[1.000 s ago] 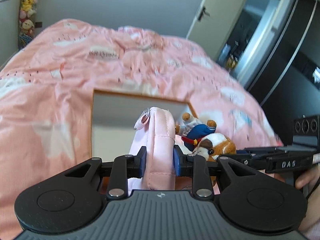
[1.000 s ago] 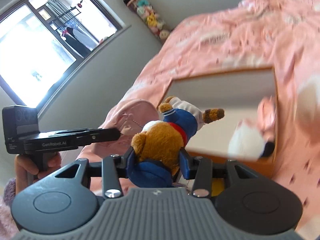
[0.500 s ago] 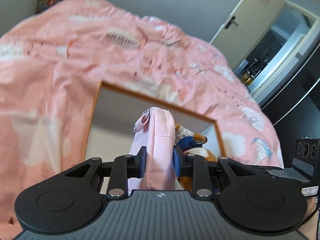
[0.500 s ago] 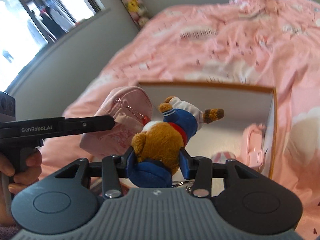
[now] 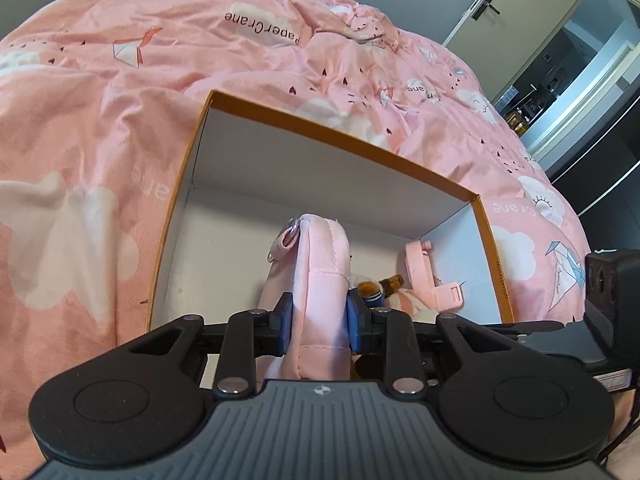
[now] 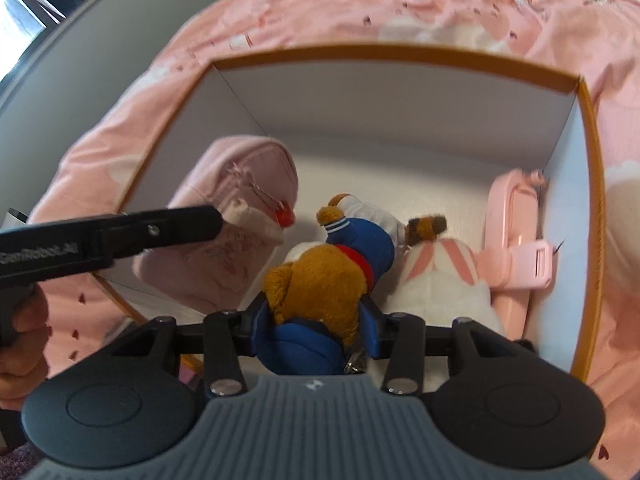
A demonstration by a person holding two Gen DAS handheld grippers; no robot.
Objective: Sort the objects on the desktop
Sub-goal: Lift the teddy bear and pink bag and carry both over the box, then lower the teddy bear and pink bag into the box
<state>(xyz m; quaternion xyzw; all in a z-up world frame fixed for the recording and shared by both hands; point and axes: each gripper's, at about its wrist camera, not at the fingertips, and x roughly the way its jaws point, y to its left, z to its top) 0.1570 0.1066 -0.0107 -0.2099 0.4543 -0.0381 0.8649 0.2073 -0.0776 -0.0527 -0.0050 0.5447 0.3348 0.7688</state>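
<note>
An open cardboard box [image 5: 340, 136] with an orange rim and white inside lies on a pink bedspread. My left gripper [image 5: 320, 318] is shut on a pink quilted pouch [image 5: 320, 264], which hangs inside the box at its left side. In the right wrist view the pouch [image 6: 240, 208] sits by the box's left wall with one of that gripper's fingers [image 6: 180, 226] across it. My right gripper [image 6: 316, 328] is shut on a brown plush bear [image 6: 336, 268] in a blue and white outfit, held low over the box floor.
A white bunny plush [image 6: 440, 280] and a pink plastic gadget [image 6: 516, 232] lie in the box along its right wall. The bedspread [image 5: 100, 120] surrounds the box. A hand [image 6: 20, 320] holds the left gripper. A door [image 5: 520, 0] stands at the back right.
Both grippers came down and tilted toward the box. The pouch and the bear went from above the box to inside its walls. Both grips stayed shut.
</note>
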